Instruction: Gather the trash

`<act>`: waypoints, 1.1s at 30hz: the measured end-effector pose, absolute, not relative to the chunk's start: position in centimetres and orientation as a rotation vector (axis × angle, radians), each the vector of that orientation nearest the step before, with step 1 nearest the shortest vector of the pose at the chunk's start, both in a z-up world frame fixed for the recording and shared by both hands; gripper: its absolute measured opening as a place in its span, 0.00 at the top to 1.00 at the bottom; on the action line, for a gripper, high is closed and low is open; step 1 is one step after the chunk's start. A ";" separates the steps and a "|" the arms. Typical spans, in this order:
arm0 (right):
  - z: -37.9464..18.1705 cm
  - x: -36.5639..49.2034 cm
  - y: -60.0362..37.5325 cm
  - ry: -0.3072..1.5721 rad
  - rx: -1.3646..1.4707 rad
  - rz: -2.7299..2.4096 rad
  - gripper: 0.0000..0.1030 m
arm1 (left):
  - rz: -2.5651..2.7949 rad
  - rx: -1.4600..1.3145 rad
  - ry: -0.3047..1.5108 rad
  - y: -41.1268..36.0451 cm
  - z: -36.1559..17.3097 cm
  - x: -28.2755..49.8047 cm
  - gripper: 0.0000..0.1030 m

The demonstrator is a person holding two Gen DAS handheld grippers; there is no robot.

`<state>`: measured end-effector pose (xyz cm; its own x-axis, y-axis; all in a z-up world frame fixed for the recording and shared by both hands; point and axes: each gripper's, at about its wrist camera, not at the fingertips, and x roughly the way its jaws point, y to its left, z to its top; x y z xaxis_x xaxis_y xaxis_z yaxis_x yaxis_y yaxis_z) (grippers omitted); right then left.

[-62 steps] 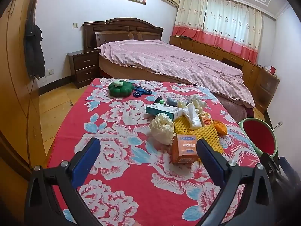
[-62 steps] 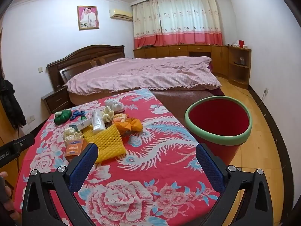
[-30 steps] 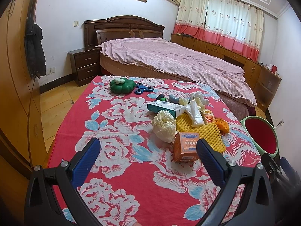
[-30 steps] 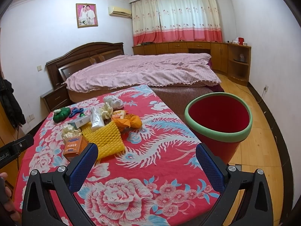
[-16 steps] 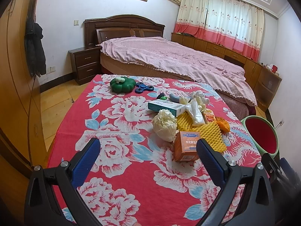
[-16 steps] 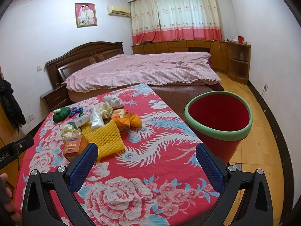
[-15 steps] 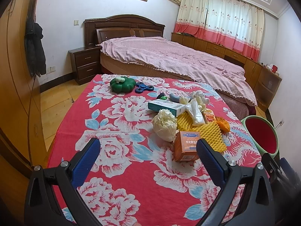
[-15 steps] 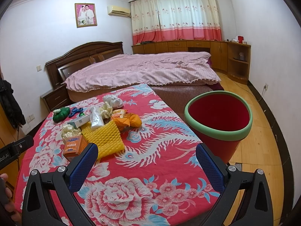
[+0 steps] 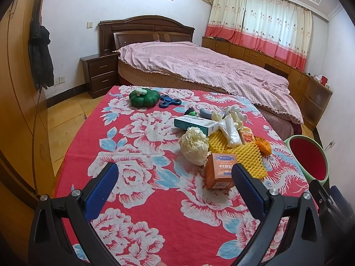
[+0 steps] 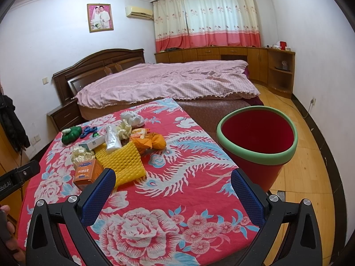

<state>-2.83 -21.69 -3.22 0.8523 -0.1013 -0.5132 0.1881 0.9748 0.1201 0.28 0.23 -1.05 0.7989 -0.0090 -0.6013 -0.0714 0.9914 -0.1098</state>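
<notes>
Where left view crops bin [image 9: 320, 166], right view shows whole rim [image 10: 257, 155].

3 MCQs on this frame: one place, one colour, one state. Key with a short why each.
1. Where is the bin?
A. on the bed
B. on the floor beside the table
C. on the table

2. What colour is the bin's rim?
A. green
B. blue
C. white

3. How are the two grippers?
A. both shut on trash
B. left holds the orange box
C. both open, empty

Key: B, it stands off the edge of the table; A, a green band tops the red wall; C, left gripper and right gripper show wide gaps, and the orange box lies on the cloth.
</notes>
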 end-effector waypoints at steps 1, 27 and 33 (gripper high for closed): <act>-3.2 -2.9 -21.7 0.531 0.170 -0.153 0.00 | 0.034 -0.129 0.644 0.2 -1.0 0.3 0.02; -2.7 -1.5 -24.1 0.528 0.165 -0.208 0.00 | -0.036 -0.087 0.729 -2.4 -2.4 2.6 0.02; -3.1 -1.1 -26.1 0.532 0.189 -0.251 0.00 | -0.080 -0.057 0.763 -4.3 -3.4 3.8 0.02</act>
<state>-1.10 -26.10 -3.08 0.8326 -0.1867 -0.5214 0.2839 0.9522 0.1125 3.83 -4.27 -3.39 0.7202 -0.0928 -0.6875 0.0513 0.9954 -0.0806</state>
